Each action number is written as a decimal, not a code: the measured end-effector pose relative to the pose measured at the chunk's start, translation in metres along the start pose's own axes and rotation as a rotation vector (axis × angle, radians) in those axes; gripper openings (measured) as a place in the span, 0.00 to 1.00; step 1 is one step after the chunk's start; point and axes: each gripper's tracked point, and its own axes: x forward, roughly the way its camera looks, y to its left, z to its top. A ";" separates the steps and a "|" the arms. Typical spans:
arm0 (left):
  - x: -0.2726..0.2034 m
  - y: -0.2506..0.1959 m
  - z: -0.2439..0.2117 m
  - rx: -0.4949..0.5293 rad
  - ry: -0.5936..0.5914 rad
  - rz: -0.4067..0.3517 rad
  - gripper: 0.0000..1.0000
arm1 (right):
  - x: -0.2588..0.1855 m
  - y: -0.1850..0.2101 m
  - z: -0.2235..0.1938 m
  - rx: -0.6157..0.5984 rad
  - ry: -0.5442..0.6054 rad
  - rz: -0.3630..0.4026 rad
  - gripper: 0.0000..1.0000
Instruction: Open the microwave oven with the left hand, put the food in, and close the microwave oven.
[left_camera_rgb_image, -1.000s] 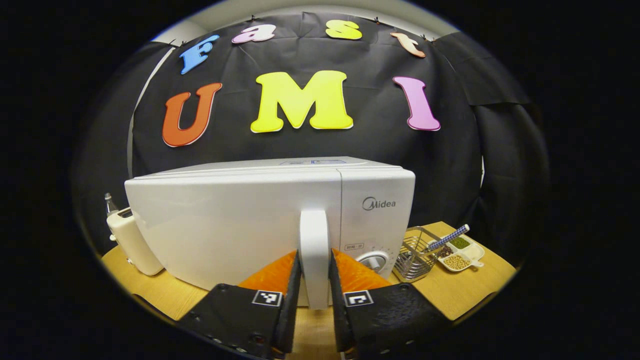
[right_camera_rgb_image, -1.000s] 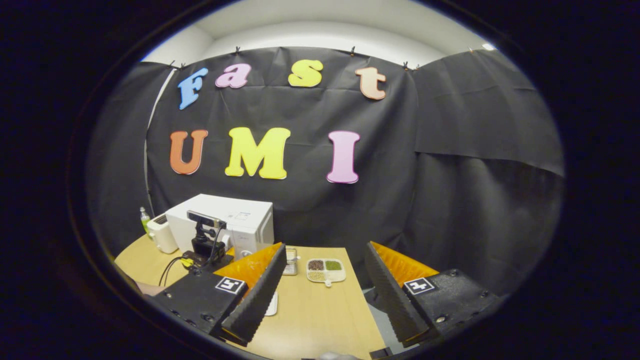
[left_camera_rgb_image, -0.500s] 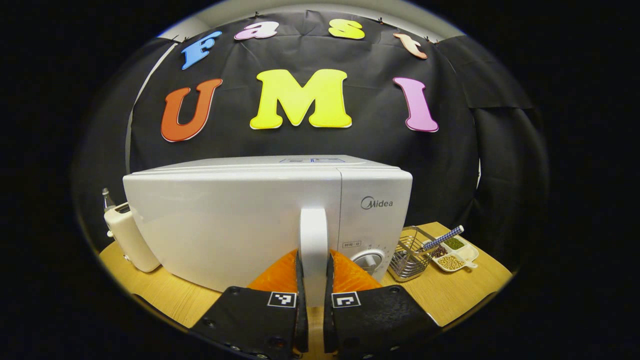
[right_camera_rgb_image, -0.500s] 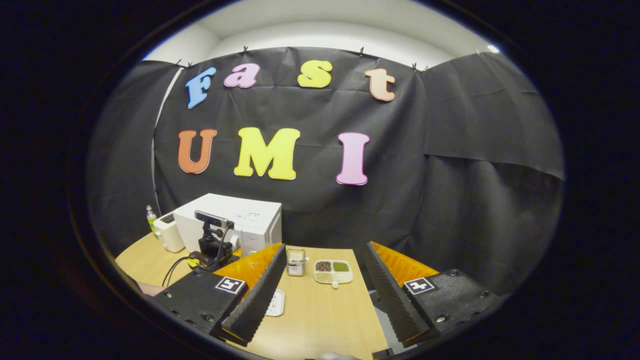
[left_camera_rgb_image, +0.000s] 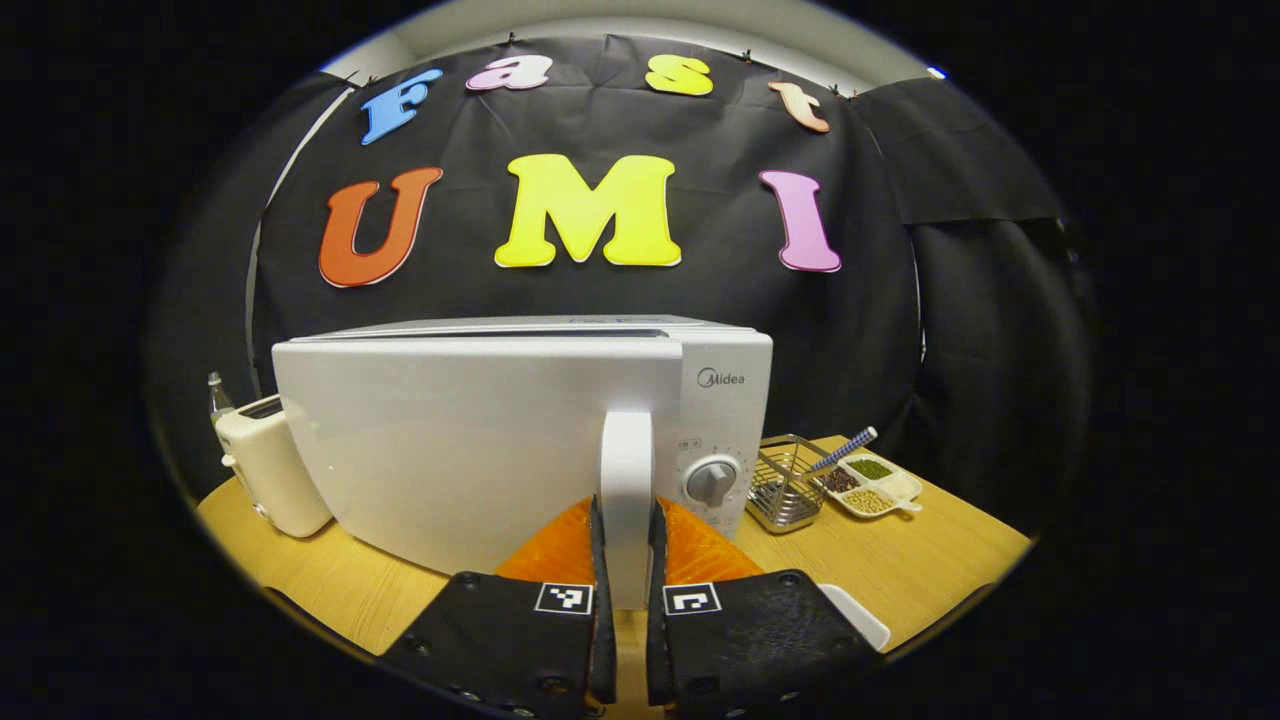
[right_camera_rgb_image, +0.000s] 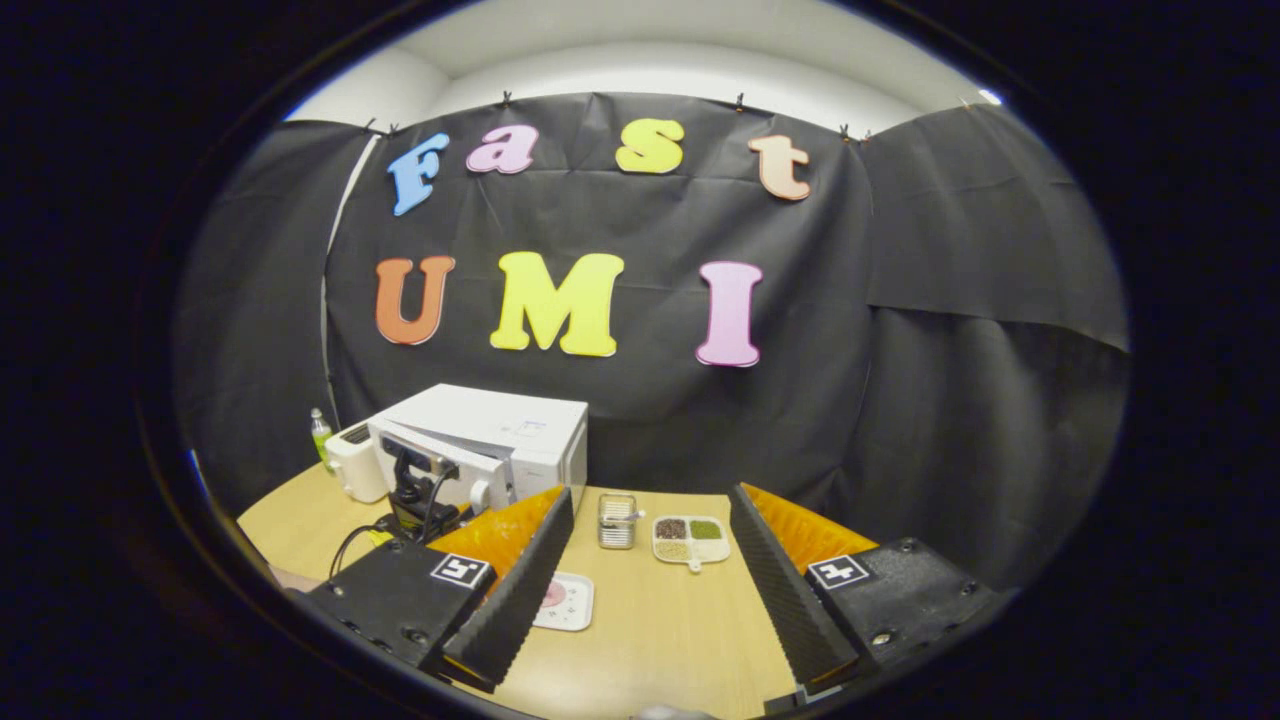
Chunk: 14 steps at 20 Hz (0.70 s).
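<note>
- Left gripper: both fingers pressing on the white door handle of the microwave oven, whose door is standing slightly ajar (seen in the right gripper view).
- Right gripper: hanging spread wide, holding nothing, above the wooden table.
- Food plate: lying near, just right of the left gripper.
- Wire basket, divided dish: sitting right of the oven.
- Toaster: standing left.

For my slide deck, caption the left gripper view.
Left gripper shut on the microwave door handle, toaster alongside.
</note>
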 end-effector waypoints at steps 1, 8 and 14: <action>-0.012 0.003 -0.004 0.004 0.001 -0.014 0.12 | 0.000 0.006 -0.002 -0.001 0.003 0.012 0.95; -0.102 0.051 -0.022 0.050 0.031 0.026 0.18 | 0.002 0.063 -0.009 -0.021 0.012 0.120 1.00; -0.161 0.118 -0.036 0.041 0.092 0.147 0.78 | -0.013 0.111 -0.030 -0.019 0.052 0.217 0.95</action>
